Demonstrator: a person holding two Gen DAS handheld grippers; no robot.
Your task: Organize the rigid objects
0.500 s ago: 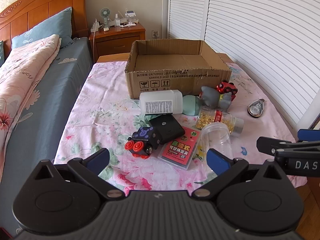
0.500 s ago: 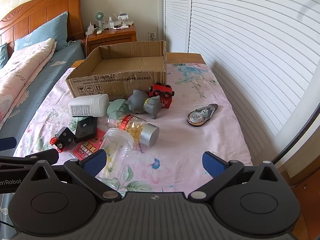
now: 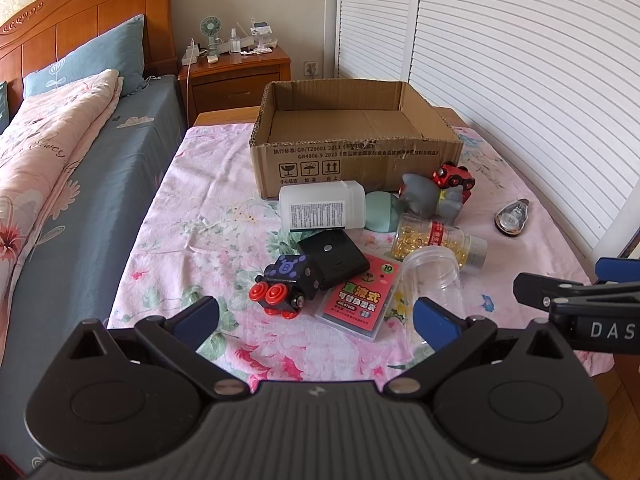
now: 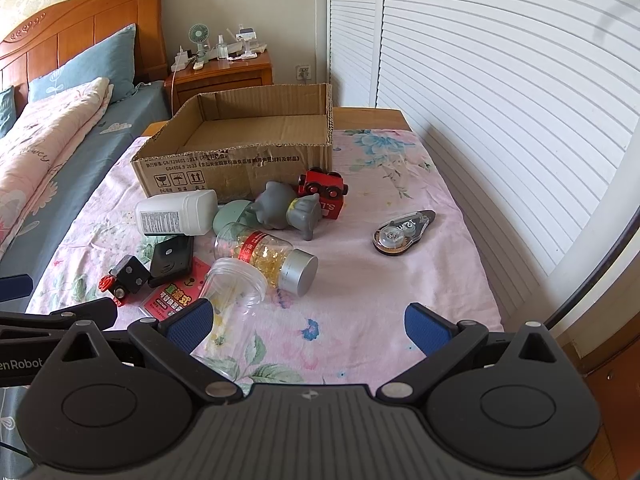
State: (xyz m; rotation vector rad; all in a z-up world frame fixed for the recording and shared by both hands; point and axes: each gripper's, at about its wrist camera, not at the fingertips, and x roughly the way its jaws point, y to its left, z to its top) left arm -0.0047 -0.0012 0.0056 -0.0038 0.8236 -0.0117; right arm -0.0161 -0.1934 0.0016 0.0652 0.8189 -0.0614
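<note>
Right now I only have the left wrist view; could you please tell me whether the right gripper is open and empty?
Observer: Yes, the right gripper is open and grips nothing; the clear jar lies just beyond its left finger.
Operator: Thank you. What is under the red train behind the gray toy?
Observer: The red train appears to sit on a red block with white lettering, right against the gray toy.

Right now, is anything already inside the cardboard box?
No: the right wrist view shows the cardboard box with a bare floor, and every item lies outside on the flowered cloth.
</note>
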